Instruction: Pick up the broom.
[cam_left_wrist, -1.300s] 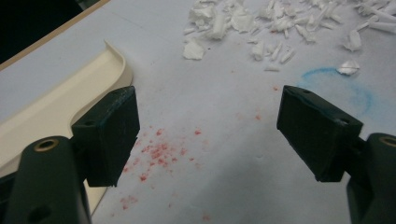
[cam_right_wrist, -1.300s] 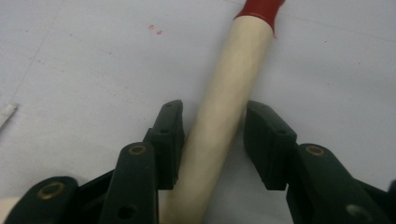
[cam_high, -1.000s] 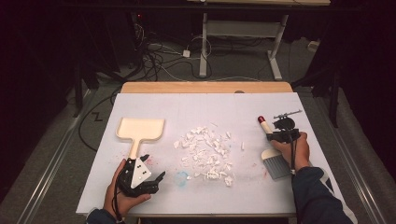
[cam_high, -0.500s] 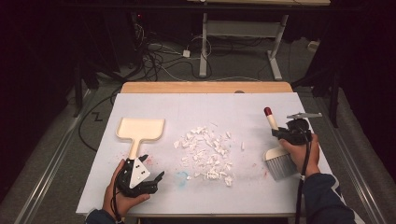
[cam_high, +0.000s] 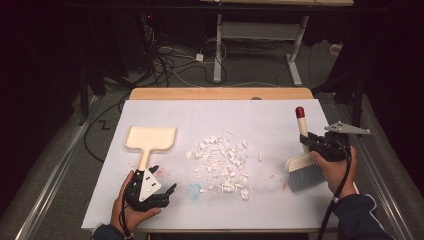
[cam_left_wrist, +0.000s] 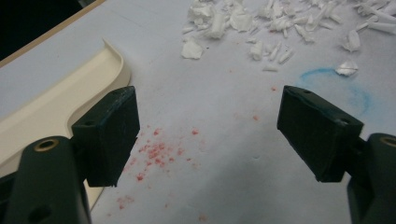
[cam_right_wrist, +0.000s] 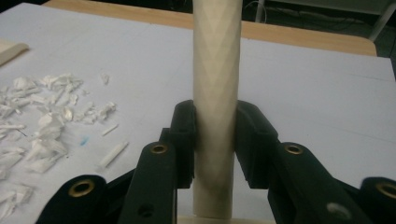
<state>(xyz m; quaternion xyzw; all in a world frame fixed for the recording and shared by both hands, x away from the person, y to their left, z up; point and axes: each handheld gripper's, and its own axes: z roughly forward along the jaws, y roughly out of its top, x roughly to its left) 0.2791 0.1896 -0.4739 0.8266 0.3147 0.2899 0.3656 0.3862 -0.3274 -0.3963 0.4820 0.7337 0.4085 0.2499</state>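
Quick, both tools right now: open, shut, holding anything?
Left tool: open, holding nothing, beside the dustpan handle.
Right tool: shut on the brush handle.

No text, label, brand or number can be read on anything here. The nearest thing to a sign is a faint blue hand-drawn ring (cam_high: 195, 189) on the white sheet covering the table (cam_high: 240, 115), at about 7 o'clock from the pile of white scraps (cam_high: 220, 162); it holds no letters.
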